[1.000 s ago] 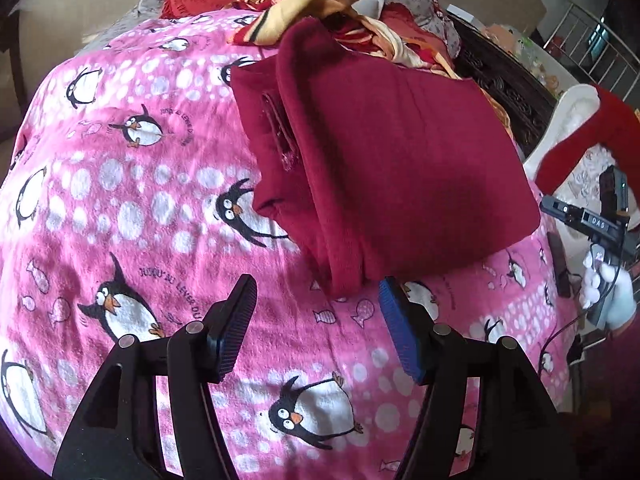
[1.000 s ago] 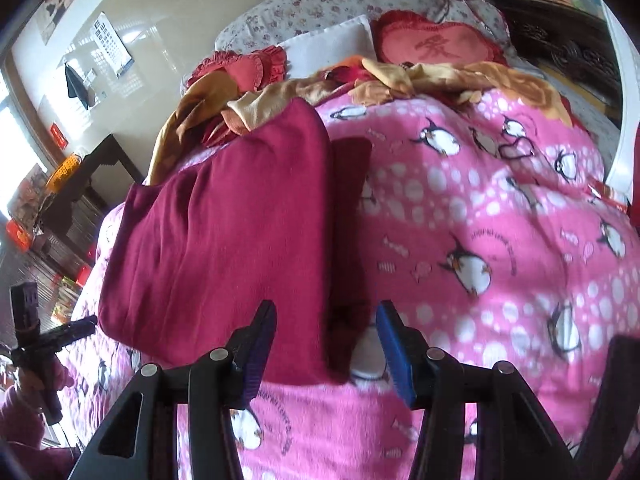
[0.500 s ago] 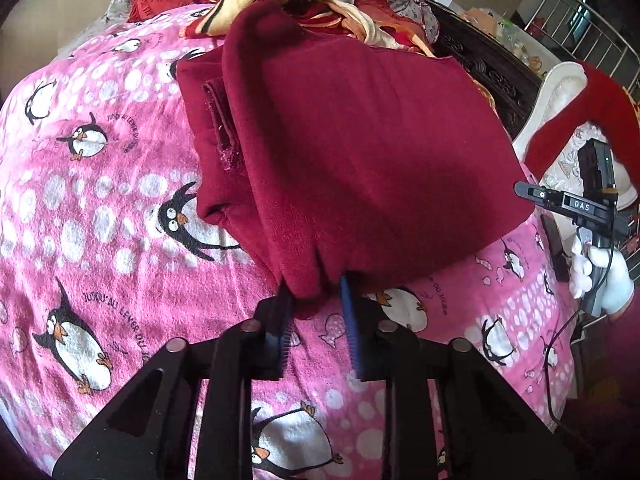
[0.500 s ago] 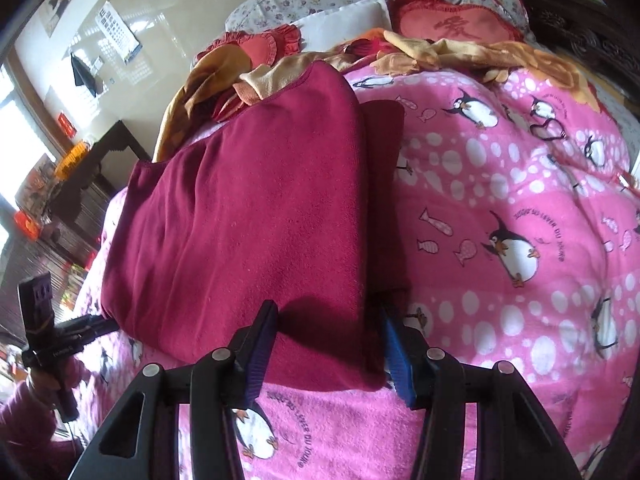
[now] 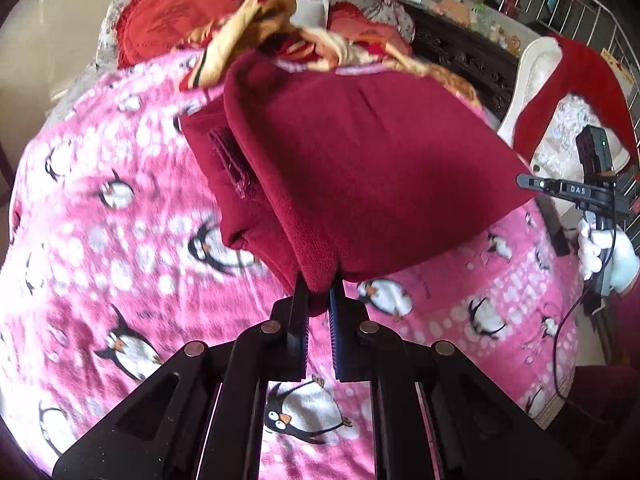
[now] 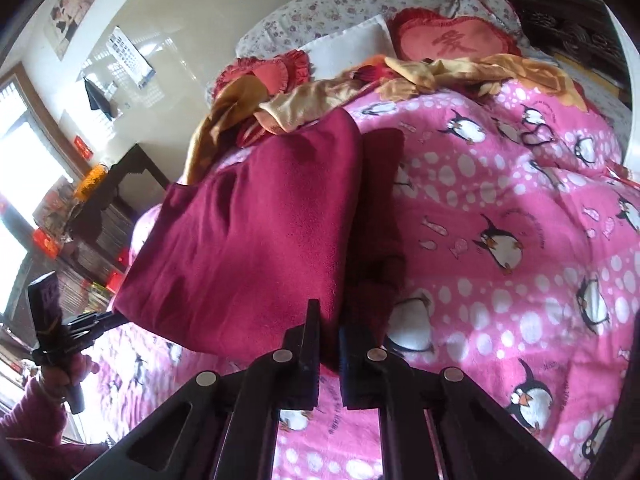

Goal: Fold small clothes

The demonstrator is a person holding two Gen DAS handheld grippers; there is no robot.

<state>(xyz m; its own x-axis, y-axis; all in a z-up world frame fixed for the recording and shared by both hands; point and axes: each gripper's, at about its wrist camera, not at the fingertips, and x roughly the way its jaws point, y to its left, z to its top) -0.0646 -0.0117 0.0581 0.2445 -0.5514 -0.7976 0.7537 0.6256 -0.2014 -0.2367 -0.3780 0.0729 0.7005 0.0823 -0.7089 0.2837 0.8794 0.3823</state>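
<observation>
A dark red fleece garment (image 5: 360,168) lies partly folded on a pink penguin blanket (image 5: 120,240). My left gripper (image 5: 318,284) is shut on the garment's near corner and lifts it off the blanket. In the right wrist view the same garment (image 6: 256,240) shows with its near edge raised. My right gripper (image 6: 329,320) is shut on the opposite near corner. The other hand-held gripper shows at the edge of each view, at the right in the left wrist view (image 5: 592,192) and at the left in the right wrist view (image 6: 52,320).
A heap of yellow and red clothes (image 6: 360,80) lies at the head of the bed with red cushions (image 6: 452,40) and a white pillow (image 6: 348,48). A dark wooden cabinet (image 5: 460,48) and a white chair with a red cloth (image 5: 560,80) stand beside the bed.
Both grippers moved forward onto the garment's near corners and closed on them. The near edge of the garment has risen off the blanket.
</observation>
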